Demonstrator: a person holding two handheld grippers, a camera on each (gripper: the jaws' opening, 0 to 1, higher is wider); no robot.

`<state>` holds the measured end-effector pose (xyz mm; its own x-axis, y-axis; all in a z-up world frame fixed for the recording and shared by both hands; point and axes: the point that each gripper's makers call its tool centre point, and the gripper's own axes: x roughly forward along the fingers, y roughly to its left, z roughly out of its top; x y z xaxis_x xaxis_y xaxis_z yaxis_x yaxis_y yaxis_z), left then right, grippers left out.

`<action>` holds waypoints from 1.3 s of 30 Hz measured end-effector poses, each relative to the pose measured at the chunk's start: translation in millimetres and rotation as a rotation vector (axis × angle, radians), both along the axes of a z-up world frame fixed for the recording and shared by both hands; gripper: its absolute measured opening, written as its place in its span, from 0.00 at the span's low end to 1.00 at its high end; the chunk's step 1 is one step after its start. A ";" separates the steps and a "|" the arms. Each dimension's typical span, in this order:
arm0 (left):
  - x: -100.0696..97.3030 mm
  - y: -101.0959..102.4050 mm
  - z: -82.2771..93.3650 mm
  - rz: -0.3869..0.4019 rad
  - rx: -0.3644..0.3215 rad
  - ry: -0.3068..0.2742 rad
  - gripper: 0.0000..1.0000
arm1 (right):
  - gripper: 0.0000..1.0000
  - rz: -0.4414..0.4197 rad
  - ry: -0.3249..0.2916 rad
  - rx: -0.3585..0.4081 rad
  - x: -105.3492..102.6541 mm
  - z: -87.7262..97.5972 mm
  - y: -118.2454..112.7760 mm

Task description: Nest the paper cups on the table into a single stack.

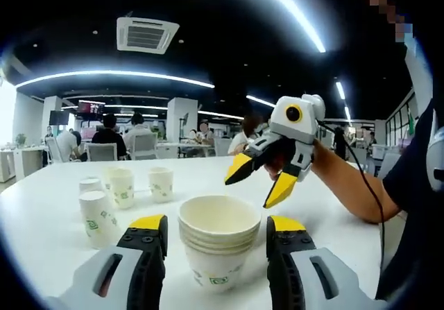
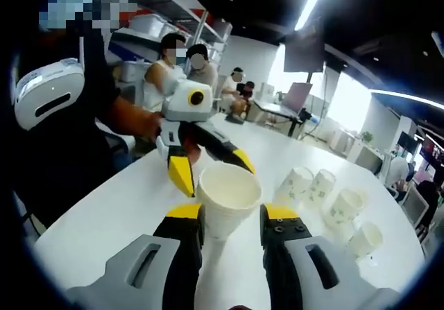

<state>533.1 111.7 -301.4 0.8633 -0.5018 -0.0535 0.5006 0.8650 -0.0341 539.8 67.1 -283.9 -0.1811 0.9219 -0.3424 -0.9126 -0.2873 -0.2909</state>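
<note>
Base of the cup stack (image 1: 218,244) cut off between the left gripper (image 1: 216,228), jaws spread wide to either side, contact unclear; right gripper (image 2: 229,216) clamped on one empty paper cup (image 2: 227,197) above the white table (image 2: 125,206); four loose cups (image 1: 118,193) standing beyond, near the far edge.

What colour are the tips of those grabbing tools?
Bright yellow on grey bodies, seen best in the left gripper view on the right tool raised above the stack of cups.
</note>
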 end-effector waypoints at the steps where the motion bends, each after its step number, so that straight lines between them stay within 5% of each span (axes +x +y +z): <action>1: -1.0 2.0 1.8 0.003 -0.015 -0.008 0.65 | 0.37 0.000 -0.004 0.016 -0.6 4.8 0.7; 8: -7.9 5.5 6.9 0.019 -0.048 -0.028 0.77 | 0.57 -0.047 -0.045 0.088 2.8 30.5 5.8; 14: -12.7 17.6 11.6 0.057 -0.038 -0.048 0.88 | 0.71 -0.400 -0.013 0.048 66.6 39.5 -1.9; 18: -19.9 27.0 18.8 0.078 -0.051 -0.070 0.95 | 0.83 -0.522 0.049 0.107 91.0 56.0 -13.0; 28: -31.2 53.2 23.1 0.139 -0.058 -0.078 0.98 | 0.97 -0.622 0.060 0.205 103.7 89.2 -20.1; 39: -38.3 64.0 29.5 0.184 -0.063 -0.085 0.98 | 0.99 -0.735 0.058 0.243 117.2 97.7 -33.6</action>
<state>494.8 175.7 -272.0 0.9410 -0.3349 0.0497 0.3374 0.9397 -0.0555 657.0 33.6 -186.2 0.4946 0.8602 -0.1241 -0.8598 0.4634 -0.2144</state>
